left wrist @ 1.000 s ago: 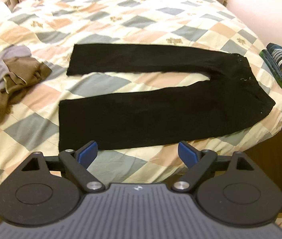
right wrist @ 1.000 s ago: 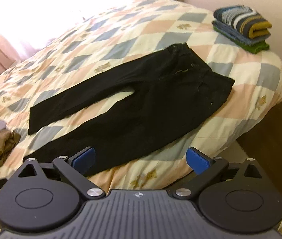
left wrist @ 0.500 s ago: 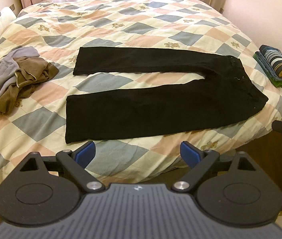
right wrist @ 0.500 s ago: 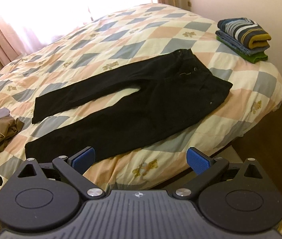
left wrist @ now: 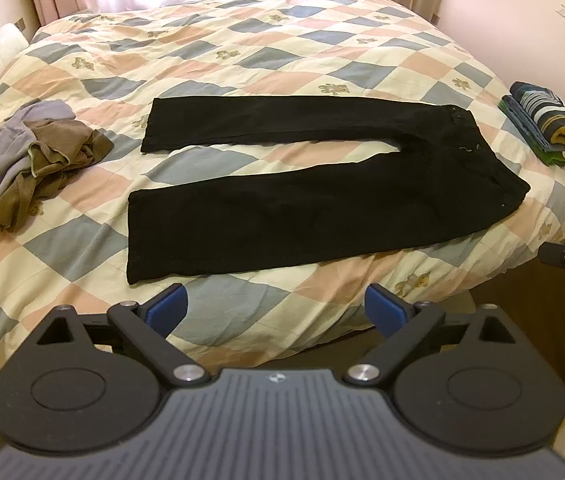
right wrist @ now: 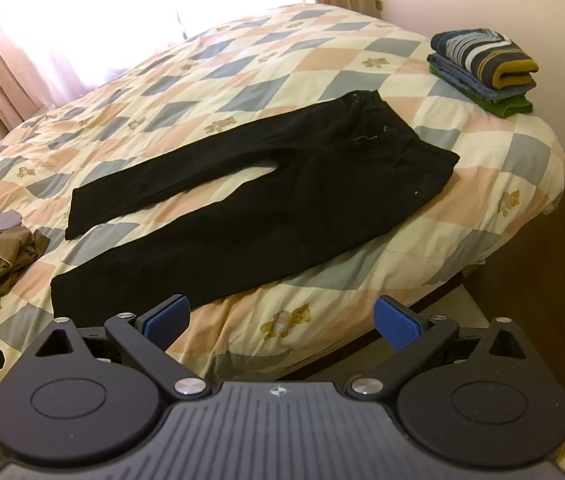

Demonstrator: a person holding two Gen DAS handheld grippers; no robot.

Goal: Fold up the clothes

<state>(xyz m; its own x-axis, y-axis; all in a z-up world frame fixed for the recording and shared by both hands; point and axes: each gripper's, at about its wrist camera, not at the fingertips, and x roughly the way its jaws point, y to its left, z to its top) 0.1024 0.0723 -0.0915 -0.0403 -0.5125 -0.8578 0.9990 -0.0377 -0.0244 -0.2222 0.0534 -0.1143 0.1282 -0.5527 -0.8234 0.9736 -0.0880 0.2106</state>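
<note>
Both cameras now sit farther back from the bed than a second ago; the view has widened in both, and more floor and bed edge show at the near side; the trousers have not shifted on the quilt. Judgement: both grippers are pulled back after laying the garment flat, so folding proper has not yet begun; next comes a reach for a hem or the waistband.

Left gripper: fingers spread wide, blue pads empty, above the near bed edge. Right gripper: fingers likewise spread, holding nothing, off the bed's near corner.

Trousers: black, laid flat across the middle of the bed, legs parted in a narrow V, hems toward the left, waistband toward the right near the bed edge; surface mostly smooth; near leg close to the bed's front edge. Crumpled grey-brown clothes lie left of the hems; a folded stack sits at the far right corner, well apart.
</note>
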